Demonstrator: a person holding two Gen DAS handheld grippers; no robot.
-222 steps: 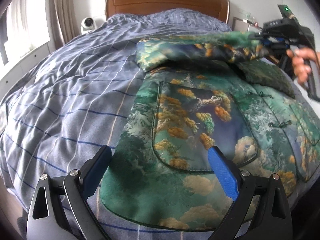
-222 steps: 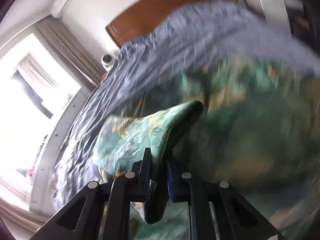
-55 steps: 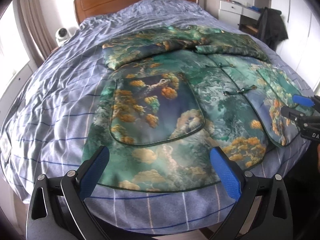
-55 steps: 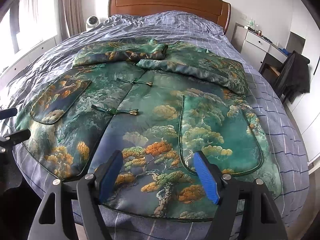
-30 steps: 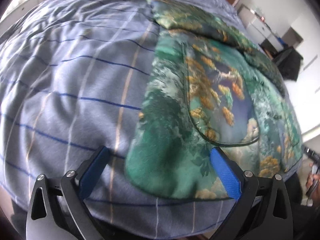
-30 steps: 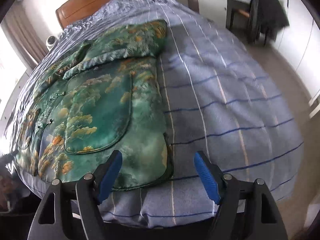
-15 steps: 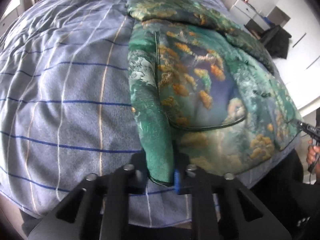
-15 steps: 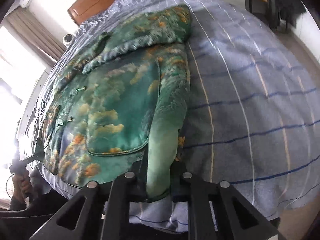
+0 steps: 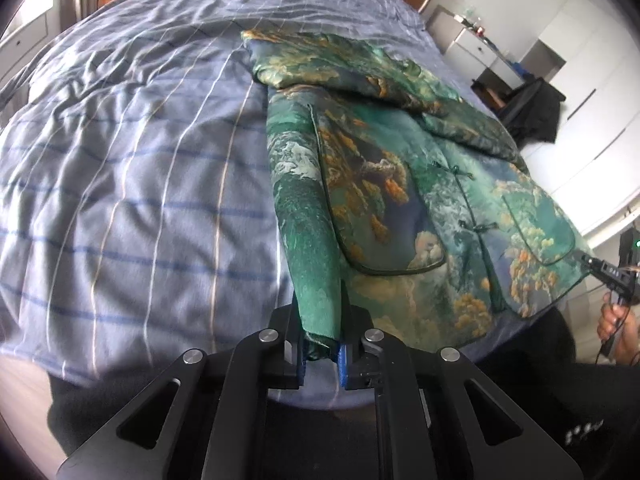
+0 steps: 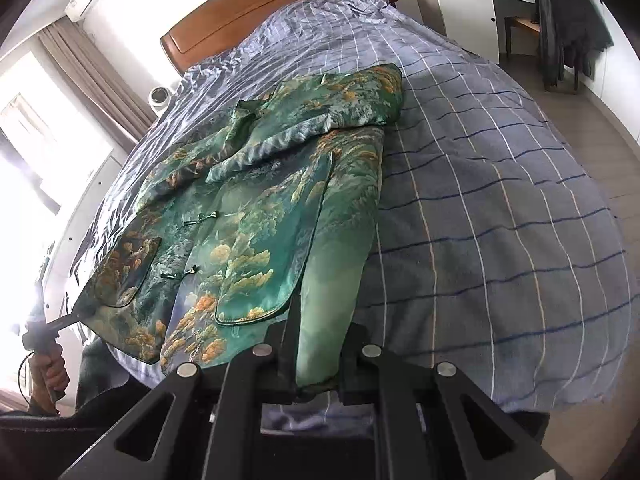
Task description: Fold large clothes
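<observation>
A green brocade jacket [image 9: 400, 200] with orange cloud patterns lies front up on the bed, its sleeves folded across the chest. My left gripper [image 9: 322, 354] is shut on the jacket's bottom left corner, and the cloth rises in a ridge from the bed into the jaws. In the right wrist view the same jacket [image 10: 248, 220] runs up the bed, and my right gripper [image 10: 318, 380] is shut on its bottom right corner, which is likewise lifted. Each gripper shows small at the far hem corner in the other's view, right gripper [image 9: 580, 258], left gripper [image 10: 78, 314].
A blue checked duvet [image 10: 500, 200] covers the bed, with a wooden headboard [image 10: 260, 0] at the far end. A white dresser [image 10: 460, 4] and a dark garment on a chair [image 10: 568, 20] stand to the right. The person's hand [image 9: 616, 320] holds the right gripper's handle.
Both grippers were open over the hem corners a second ago. They have since shut on the corners and risen, pulling both edges of the jacket up off the duvet.
</observation>
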